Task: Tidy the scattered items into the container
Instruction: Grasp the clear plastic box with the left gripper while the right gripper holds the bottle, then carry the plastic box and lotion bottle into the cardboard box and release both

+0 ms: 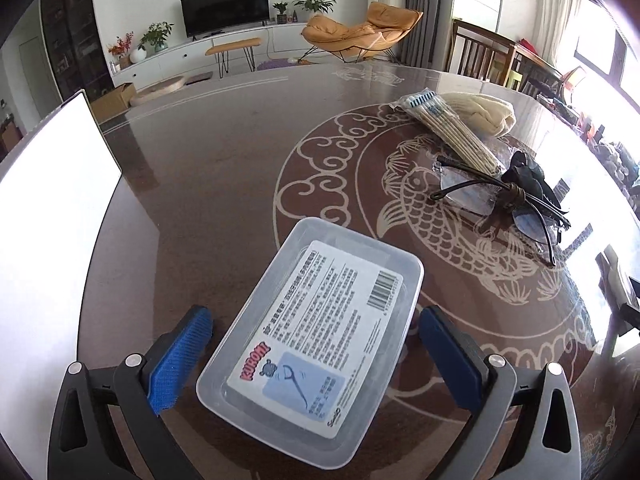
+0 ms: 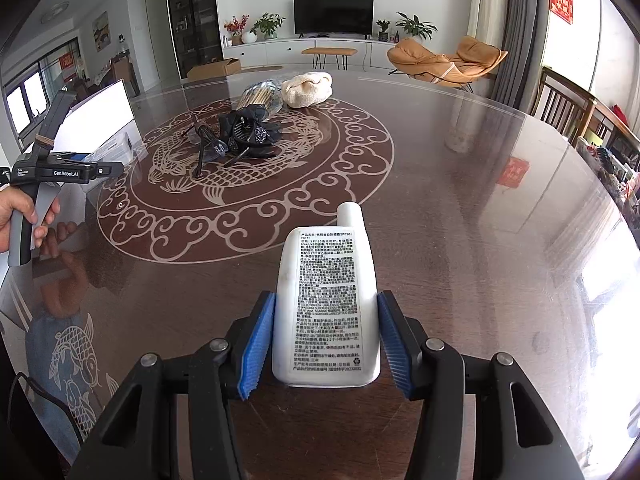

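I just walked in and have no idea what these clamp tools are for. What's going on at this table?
A person is tidying up with a handheld clamp in each hand. The right gripper has a white bottle between its pads. The left gripper hangs open around a clear plastic box, not pressing it. Glasses, a bundle of sticks and a cream cloth lie on the table.

A clear plastic box (image 1: 312, 344) on the dining table carries a white label with the red brand word "KUROHI" and a barcode; its small print is too fine to read. The white bottle (image 2: 326, 308) bears dense Chinese print including "SPF50". The handheld left gripper (image 2: 72, 172) reads "GenRobot.AI". A red wall sign (image 2: 561, 2) stays illegible.
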Demonstrator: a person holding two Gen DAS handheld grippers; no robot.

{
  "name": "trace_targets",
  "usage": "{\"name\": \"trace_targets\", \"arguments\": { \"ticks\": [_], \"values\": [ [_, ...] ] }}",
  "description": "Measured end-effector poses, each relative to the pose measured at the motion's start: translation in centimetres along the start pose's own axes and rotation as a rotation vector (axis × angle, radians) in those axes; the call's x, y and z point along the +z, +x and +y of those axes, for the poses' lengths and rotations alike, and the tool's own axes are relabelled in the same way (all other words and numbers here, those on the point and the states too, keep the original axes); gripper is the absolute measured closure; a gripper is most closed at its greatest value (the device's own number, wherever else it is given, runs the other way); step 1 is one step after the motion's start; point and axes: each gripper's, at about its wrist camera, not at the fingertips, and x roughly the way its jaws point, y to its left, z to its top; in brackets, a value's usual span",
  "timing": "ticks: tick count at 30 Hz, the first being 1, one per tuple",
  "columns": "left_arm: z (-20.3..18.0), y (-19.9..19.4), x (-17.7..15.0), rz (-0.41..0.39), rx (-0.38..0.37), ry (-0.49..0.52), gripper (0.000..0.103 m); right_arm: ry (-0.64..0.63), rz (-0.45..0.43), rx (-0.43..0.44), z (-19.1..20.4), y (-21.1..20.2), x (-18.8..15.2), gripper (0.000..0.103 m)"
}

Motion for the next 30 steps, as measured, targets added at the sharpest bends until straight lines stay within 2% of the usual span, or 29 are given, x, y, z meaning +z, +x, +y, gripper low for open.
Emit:
{"name": "trace_targets", "arguments": {
  "ticks": [6,7,8,9,12,18,26,30],
  "values": [
    [-1.1,-0.1,0.2,-0.006,0.01,0.0,0.002,0.0,0.0,0.0,0.0,0.0,0.0,0.051],
    [-1.3,-0.3,0.1,-0.015,0.008,0.003,0.007,0.0,0.0,0.0,0.0,0.0,0.0,0.051],
    [-1.5,-0.6,0.1,-0.028,0.009,0.005,0.022,0.0,0.0,0.0,0.0,0.0,0.0,0.051],
    [-1.9,-0.7,0.1,-0.035,0.017,0.005,0.03,0.0,0.0,-0.001,0.0,0.0,0.0,0.051],
    [-3.4,-1.2,0.0,-0.048,0.083,0.022,0.039,0.0,0.0,-0.001,0.0,0.0,0.0,0.051],
    [-5.6,-2.1,-0.7,-0.046,0.134,0.035,0.04,0.0,-0.001,-0.002,0.0,-0.1,0.0,0.051],
    [-8.4,-5.4,-3.3,-0.057,0.101,-0.022,0.04,-0.002,-0.004,-0.003,-0.1,-0.2,-0.1,0.051],
    [-9.8,-6.7,-5.3,-0.052,0.106,-0.018,0.04,-0.007,-0.004,-0.006,0.0,-0.2,-0.1,0.051]
  ]
}}
